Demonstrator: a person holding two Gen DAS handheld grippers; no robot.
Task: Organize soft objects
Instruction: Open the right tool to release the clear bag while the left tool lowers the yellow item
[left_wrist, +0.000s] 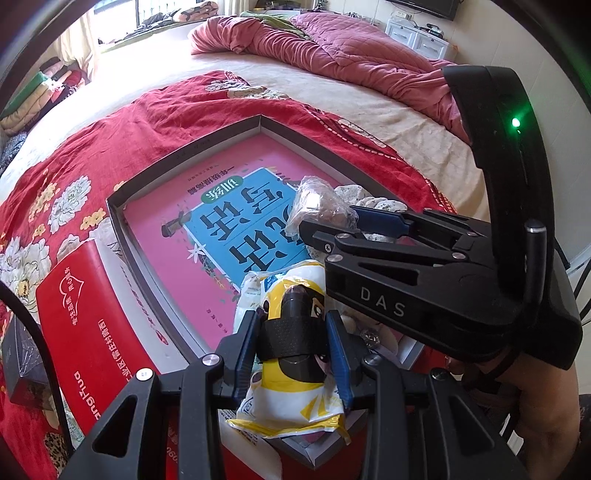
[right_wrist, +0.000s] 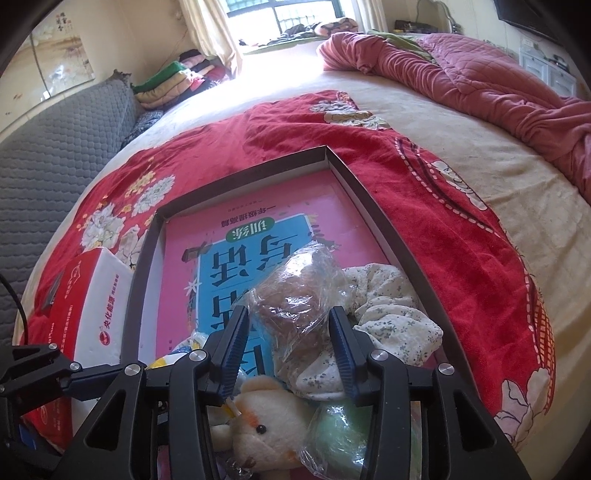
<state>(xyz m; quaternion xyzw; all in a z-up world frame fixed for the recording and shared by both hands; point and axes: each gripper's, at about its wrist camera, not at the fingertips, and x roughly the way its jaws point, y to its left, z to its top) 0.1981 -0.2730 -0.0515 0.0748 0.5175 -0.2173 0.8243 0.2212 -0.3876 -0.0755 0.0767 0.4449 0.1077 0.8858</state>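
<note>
Soft things heaped in a tray (left_wrist: 122, 229) on a bed, beneath both claws. Left of the left claw (left_wrist: 291, 317): a red box (left_wrist: 85, 314), just outside the tray rim. Ahead of that claw: a pink book (left_wrist: 177, 240), flat on the tray floor. Left claw partly closed, blue pads pressed on both sides of a black bundle (left_wrist: 295, 332); cannot tell what kind of thing. Under the bundle, a yellow packet (left_wrist: 291, 398). Right claw (right_wrist: 288, 312) about half open, straddling a clear bag (right_wrist: 295, 306) with something brown inside; gripped or merely touched, cannot tell. Below that claw: a plush bear (right_wrist: 258, 424) and a green wrapped lump (right_wrist: 340, 435). Right of it and under the bag: a crumpled floral cloth (right_wrist: 391, 295).
</note>
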